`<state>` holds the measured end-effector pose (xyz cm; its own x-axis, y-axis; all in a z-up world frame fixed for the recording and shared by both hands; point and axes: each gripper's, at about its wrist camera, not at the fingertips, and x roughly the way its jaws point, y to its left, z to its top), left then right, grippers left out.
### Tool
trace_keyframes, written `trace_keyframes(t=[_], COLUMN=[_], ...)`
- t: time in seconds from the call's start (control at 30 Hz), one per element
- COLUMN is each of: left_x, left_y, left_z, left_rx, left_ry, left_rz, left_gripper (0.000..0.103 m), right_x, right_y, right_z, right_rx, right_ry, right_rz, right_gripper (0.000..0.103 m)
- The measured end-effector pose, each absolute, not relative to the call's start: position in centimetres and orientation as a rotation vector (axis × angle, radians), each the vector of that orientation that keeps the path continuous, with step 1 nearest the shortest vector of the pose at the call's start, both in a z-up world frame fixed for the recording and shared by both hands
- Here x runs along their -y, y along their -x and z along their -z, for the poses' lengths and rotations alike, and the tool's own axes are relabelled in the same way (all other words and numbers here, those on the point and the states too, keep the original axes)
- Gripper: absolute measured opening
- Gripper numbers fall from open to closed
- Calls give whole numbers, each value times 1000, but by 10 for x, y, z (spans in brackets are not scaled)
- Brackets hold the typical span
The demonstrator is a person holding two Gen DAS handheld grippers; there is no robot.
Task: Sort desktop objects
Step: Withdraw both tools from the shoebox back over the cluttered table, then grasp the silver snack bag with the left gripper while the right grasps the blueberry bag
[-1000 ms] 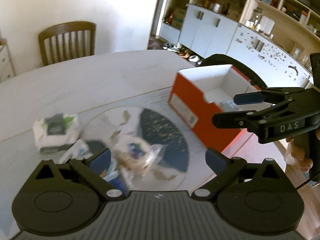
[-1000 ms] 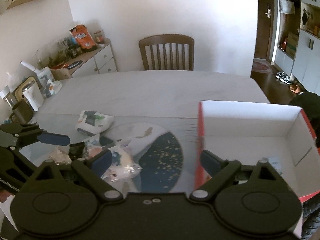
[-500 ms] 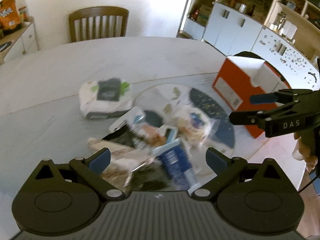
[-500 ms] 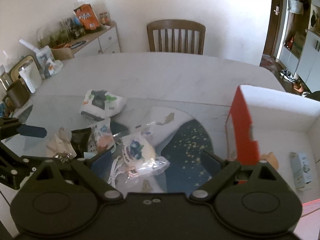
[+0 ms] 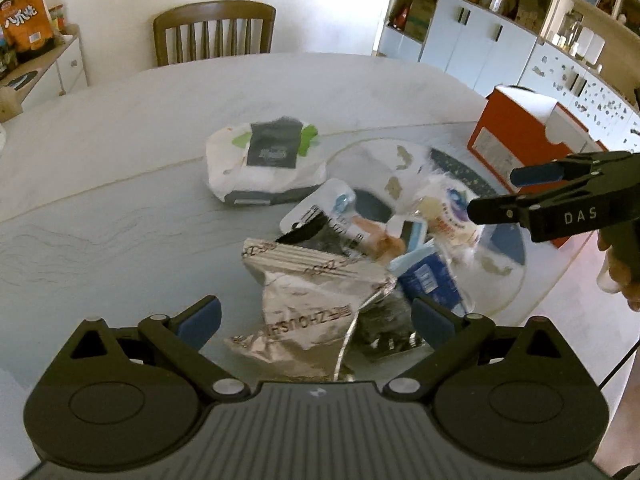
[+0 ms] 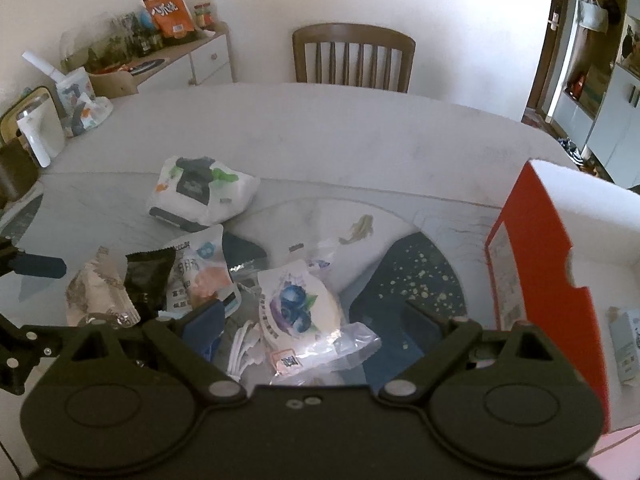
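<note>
A pile of snack packets lies on the table. A silver foil packet [image 5: 316, 296] sits between the fingers of my open left gripper [image 5: 316, 316]. A blue carton [image 5: 430, 280] lies beside it. A blueberry bun in clear wrap [image 6: 296, 312] lies between the fingers of my open right gripper [image 6: 316, 316]. A white wet-wipes pack [image 5: 264, 164] lies further back, also in the right wrist view [image 6: 200, 192]. An orange box [image 6: 548, 264] with a white inside stands at the right; a small carton [image 6: 624, 344] lies in it. The right gripper also shows in the left wrist view [image 5: 520, 192].
A round dark-and-white mat [image 6: 412, 276] lies under the pile. A wooden chair [image 6: 352, 56] stands at the table's far side. A sideboard [image 6: 160, 60] with bottles and an orange snack bag stands at the back left. A kettle [image 6: 40, 132] stands at the table's left edge.
Both grippers have swung left, from the orange box toward the snack pile. The pile now lies between both pairs of fingers. Both grippers stay open and empty.
</note>
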<state>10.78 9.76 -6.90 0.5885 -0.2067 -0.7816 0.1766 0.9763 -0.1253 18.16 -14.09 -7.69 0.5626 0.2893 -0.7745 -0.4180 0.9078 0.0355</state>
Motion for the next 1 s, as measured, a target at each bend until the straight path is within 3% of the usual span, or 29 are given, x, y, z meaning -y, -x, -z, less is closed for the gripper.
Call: trace_keyframes(t=[0.5,0.87,1.0], left_x=[-114,-118,-117], left_y=[-116,-116,-118], left_z=[85,86,87], left_rx=[-926,-905,-907], left_ry=[49,67,83], left_rz=[202,238,251], left_gripper=[102,100,90], right_x=[126,122,123], right_y=[-194,-203,-205], right_z=[97,110,114], right_rx=[-910,-935,-945], right_ry=[162,159,154], right_rz=[-368,-340,-332], right_gripper=[89,79,76])
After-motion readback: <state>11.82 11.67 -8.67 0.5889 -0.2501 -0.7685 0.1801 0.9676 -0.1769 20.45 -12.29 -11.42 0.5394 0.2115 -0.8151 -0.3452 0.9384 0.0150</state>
